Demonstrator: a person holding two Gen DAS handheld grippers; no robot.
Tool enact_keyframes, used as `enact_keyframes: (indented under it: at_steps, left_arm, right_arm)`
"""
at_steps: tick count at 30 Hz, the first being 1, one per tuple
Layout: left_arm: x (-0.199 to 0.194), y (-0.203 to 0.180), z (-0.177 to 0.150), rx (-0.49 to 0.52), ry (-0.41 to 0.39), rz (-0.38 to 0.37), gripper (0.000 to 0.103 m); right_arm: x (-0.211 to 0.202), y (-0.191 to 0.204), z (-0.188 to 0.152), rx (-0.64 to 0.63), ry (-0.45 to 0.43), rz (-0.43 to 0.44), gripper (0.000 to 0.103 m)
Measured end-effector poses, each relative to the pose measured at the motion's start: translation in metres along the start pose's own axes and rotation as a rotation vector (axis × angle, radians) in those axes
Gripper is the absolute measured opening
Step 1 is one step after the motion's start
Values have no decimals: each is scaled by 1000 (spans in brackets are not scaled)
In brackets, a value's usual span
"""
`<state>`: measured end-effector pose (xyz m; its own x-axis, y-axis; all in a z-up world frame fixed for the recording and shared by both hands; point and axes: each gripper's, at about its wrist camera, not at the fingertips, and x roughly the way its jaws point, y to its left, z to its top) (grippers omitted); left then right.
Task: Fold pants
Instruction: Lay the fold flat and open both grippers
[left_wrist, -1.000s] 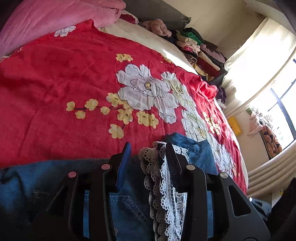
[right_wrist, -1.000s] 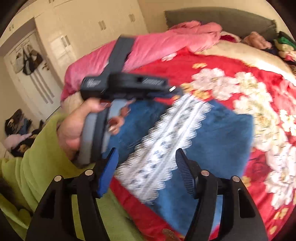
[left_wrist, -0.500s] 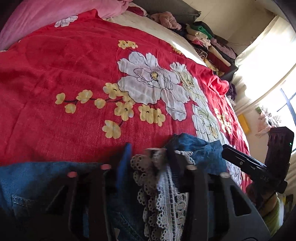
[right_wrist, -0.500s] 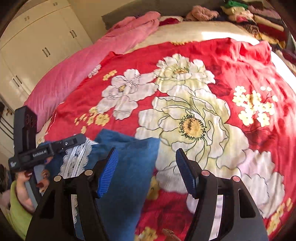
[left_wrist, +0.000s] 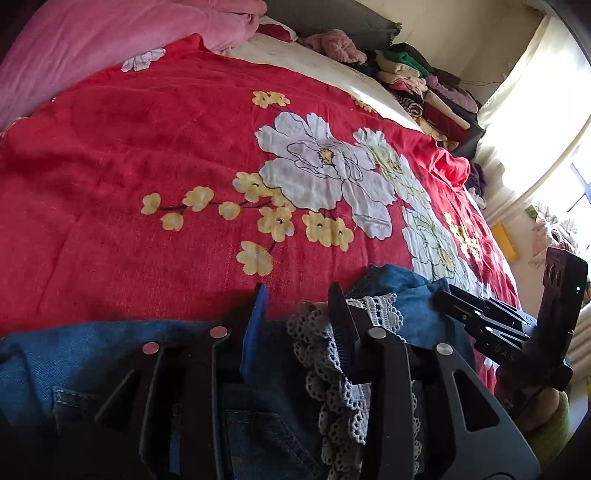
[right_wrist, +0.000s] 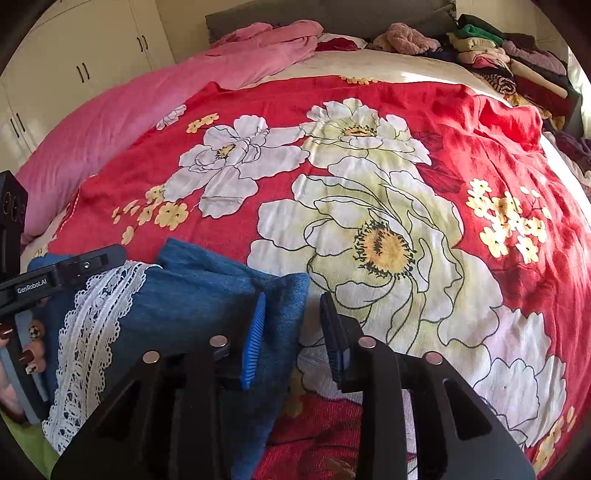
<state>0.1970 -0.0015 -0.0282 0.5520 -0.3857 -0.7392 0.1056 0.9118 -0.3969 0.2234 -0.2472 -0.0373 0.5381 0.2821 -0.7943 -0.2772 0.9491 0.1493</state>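
Left gripper (left_wrist: 299, 314), nearest the left wrist camera: its jaws have just been opening and stand a little apart over the waist end of the pants (left_wrist: 110, 354). Denim and the edge of the lace trim (left_wrist: 332, 369) lie between the fingers; whether the pads press on the cloth cannot be told from this view. A back pocket seam shows below the fingers.

Right gripper (right_wrist: 291, 325), nearest the right wrist camera: its jaws have just been closing. The corner of the folded blue denim lies between the two ribbed pads; the blue pad (right_wrist: 255, 339) rests against the fabric, while a narrow gap shows on the side of the dark pad, so a firm pinch cannot be confirmed.

Pants, middle ground: blue denim, lying folded at the near edge of the bed, with the white lace strip running along one leg. In the right wrist view the left gripper's body and a hand (right_wrist: 29, 354) with painted nails appear at the left margin, beside the lace.

Bedspread (right_wrist: 406, 177), beyond: red with large white and small yellow flowers, spread flat beneath the pants.

Far ground: pink blanket (right_wrist: 147, 107) along the left side, a pile of folded clothes (right_wrist: 509, 62) at the head of the bed, cream wardrobe doors (right_wrist: 85, 48), and a bright curtained window (left_wrist: 535, 92).
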Motion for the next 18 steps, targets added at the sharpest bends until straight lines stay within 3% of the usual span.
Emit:
enact_keyframes:
  at_steps: [2,6,9,11,18]
  left_arm:
    - [-5,2,-2,-6,-11,10,30]
    - [-23,4,-4,-6,-47,35,32]
    - [-40,7,-5,-17,-80,35,46]
    - [-54,11,-7,-32,-112,43,59]
    - [-89,17,-20,-50,-134,57,71]
  right_arm:
    - [-11,-6,-1,40,-22,-6,56]
    - [-30,-12,-6,75,-55,16,68]
    - [-46,-14,-13,78,-67,29,69]
    - [-56,-14,-18,77,-75,35,82]
    - [-78,-4,-33,40,-90,55,83]
